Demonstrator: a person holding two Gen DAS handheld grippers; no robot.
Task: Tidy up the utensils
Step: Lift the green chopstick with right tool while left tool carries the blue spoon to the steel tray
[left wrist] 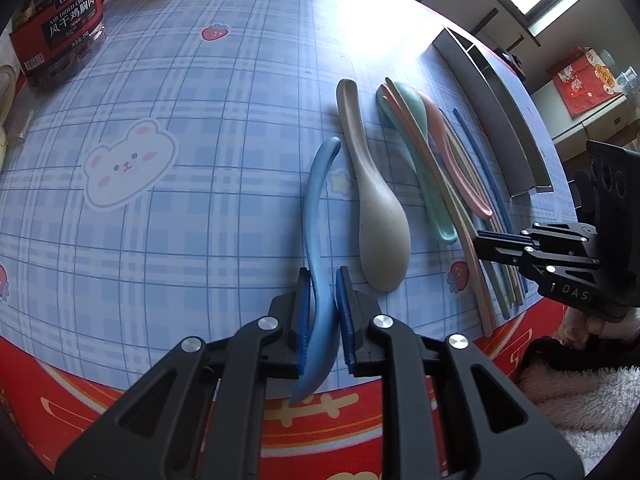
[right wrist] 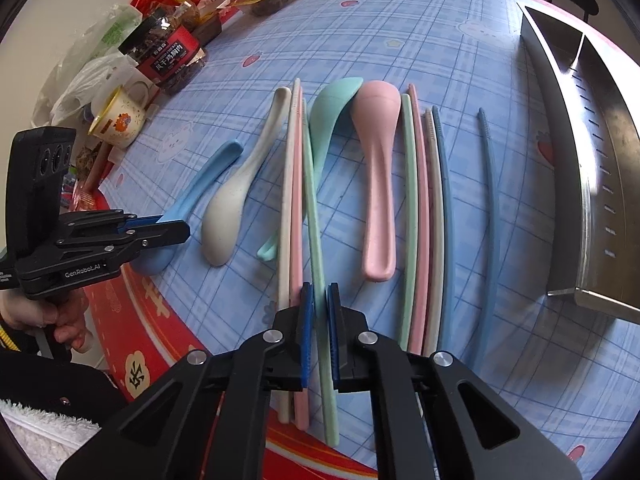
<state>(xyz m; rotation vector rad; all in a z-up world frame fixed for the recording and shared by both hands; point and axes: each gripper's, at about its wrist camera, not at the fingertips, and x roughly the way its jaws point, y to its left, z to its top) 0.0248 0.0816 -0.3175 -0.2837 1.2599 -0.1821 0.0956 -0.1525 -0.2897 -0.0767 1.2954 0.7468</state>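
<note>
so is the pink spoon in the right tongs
No, the right tongs are shut on a green chopstick; the pink spoon lies free on the table beside them.

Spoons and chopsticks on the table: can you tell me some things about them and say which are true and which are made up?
1. The left gripper is shut on the blue spoon. True.
2. The right gripper grips the pink spoon. False: it is shut on a green chopstick.
3. The beige spoon lies between the blue spoon and the chopsticks. True.
4. The metal tray is full of spoons. False: no utensil shows in it.
</note>
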